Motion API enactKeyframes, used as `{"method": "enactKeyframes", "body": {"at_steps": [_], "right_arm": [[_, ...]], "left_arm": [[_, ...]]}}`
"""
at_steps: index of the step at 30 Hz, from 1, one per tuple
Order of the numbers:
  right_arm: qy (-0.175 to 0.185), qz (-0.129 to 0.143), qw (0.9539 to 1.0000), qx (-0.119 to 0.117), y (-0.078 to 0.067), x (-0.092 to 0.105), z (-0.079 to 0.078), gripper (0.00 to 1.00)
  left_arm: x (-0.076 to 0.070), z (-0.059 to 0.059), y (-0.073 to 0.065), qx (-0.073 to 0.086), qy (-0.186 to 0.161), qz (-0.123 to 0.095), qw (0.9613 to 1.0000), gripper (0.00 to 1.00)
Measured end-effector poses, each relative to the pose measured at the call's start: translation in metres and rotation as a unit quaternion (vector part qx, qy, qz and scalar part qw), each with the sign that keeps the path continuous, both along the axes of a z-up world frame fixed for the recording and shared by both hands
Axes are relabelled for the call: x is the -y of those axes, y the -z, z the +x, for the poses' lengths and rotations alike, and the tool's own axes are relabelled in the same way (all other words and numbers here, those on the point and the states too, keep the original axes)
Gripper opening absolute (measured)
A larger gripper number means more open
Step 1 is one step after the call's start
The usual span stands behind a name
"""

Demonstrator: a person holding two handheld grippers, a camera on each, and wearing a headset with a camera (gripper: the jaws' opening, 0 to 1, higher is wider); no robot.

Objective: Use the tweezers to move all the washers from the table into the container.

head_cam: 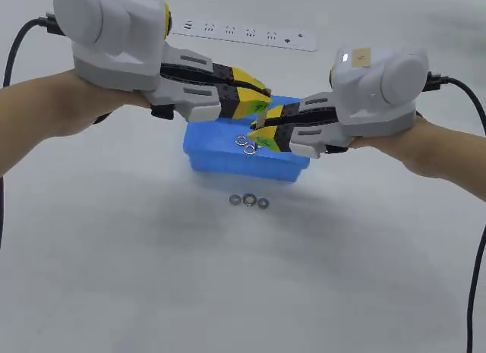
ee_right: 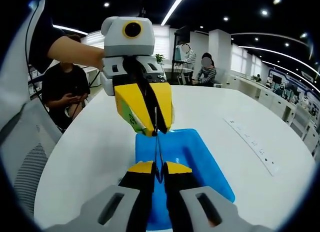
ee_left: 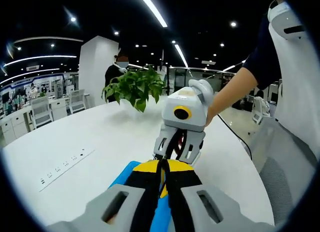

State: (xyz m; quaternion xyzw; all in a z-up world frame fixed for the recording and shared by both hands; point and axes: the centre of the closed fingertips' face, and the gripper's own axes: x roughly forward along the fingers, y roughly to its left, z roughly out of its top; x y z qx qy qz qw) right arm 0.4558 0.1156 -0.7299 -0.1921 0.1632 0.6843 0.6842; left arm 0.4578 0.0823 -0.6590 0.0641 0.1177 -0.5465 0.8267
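Holding the tweezers (ee_right: 157, 151) between both tools, you have your left claw (head_cam: 262, 99) pinched tight on one end of them, its yellow jaws pressed together with barely a slit showing in the left gripper view. Your right claw (head_cam: 256, 134) is narrow too, its jaws closed in on the thin tweezer legs, which run straight between the two tips in the right gripper view. The two claws meet nose to nose above the blue container (head_cam: 228, 162), the left one coming in from 10 o'clock and the right one from 3 o'clock in the head view.

A few washers (head_cam: 245, 144) already lie inside the container, just below the right claw's tip. Three more washers (head_cam: 249, 200) sit in a short row on the white desk (head_cam: 152, 277), at 6 o'clock from the container, near its front wall but not touching it. I cannot tell whether the tweezer tips carry a washer. A white power strip (head_cam: 250, 34) lies at 12 o'clock, well beyond the container.
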Motion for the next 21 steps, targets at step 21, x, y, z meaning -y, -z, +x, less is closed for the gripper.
{"method": "enactKeyframes", "body": {"at_steps": [21], "right_arm": [[0.027, 0.016, 0.9993, 0.022, -0.036, -0.002, -0.005, 0.13]], "left_arm": [[0.007, -0.018, -0.040, 0.068, -0.012, 0.029, 0.9971, 0.04]]}}
